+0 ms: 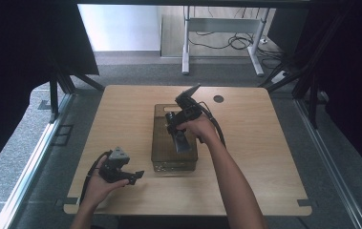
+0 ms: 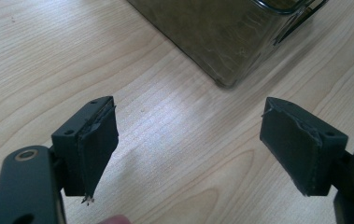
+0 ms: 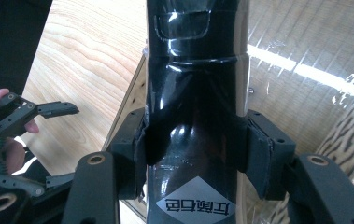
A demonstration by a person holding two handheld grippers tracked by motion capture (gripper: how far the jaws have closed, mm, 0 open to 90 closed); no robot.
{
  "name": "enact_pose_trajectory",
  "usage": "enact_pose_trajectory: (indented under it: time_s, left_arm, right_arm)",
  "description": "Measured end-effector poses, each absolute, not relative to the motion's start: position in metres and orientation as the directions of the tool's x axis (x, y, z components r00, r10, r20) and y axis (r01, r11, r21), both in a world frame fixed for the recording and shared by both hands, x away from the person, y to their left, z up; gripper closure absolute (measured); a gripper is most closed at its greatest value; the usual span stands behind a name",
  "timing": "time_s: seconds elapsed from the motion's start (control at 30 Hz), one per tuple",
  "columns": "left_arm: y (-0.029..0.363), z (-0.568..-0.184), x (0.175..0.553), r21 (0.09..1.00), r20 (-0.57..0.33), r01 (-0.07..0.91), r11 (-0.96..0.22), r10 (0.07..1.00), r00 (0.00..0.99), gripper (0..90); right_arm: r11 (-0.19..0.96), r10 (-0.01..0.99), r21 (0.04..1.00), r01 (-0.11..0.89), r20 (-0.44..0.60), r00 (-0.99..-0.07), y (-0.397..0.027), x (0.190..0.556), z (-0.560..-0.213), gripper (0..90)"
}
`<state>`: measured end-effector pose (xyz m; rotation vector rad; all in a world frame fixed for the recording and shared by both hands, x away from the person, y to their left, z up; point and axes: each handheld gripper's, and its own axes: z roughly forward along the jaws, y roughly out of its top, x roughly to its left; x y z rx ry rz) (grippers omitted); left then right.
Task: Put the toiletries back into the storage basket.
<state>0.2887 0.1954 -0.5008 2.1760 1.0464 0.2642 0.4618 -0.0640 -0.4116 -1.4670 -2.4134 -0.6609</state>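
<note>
A black bottle [image 3: 195, 93] with a white diamond label is clamped at its narrow waist between the pads of my right gripper [image 3: 193, 144]. In the high view that right gripper [image 1: 178, 131] points down into a clear brownish plastic bin [image 1: 160, 112] at the table's middle, with the bottle [image 1: 182, 143] inside the bin's walls. My left gripper [image 1: 135, 177] rests low over the table's front left, open, jaws toward the bin. Its own view shows the left gripper [image 2: 188, 140] wide apart over bare wood, a corner of the bin [image 2: 221, 42] just beyond. The left gripper [image 3: 30, 116] also appears in the right gripper view.
The wooden table [image 1: 255, 157] has a dark round cable hole [image 1: 218, 99] near its back edge. Behind the table stand a white desk frame [image 1: 221, 28] and floor cables [image 1: 238, 42]. Dark curtains hang at both sides.
</note>
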Motion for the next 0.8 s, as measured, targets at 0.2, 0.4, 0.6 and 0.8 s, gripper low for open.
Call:
enact_pose_trajectory:
  time_s: [0.2,0.4,0.6,0.8]
  left_arm:
    - [0.195,-0.501,0.289,0.668,-0.11,0.607,-0.431,0.749,0.653,19.7]
    - [0.195,-0.501,0.289,0.669,-0.11,0.606,-0.431,0.749,0.654,19.7]
    - [0.194,-0.501,0.288,0.671,-0.111,0.605,-0.429,0.748,0.654,19.6]
    - [0.194,-0.499,0.287,0.67,-0.113,0.604,-0.431,0.745,0.658,19.7]
  right_arm:
    - [0.39,0.776,0.244,0.888,0.432,-0.459,-0.056,0.462,-0.418,46.7]
    - [0.376,0.781,0.232,0.897,0.441,-0.441,-0.049,0.463,-0.426,46.7]
    - [0.354,0.788,0.223,0.908,0.452,-0.418,-0.045,0.461,-0.434,46.6]
    - [0.307,0.795,0.22,0.926,0.475,-0.376,-0.043,0.461,-0.444,46.6]
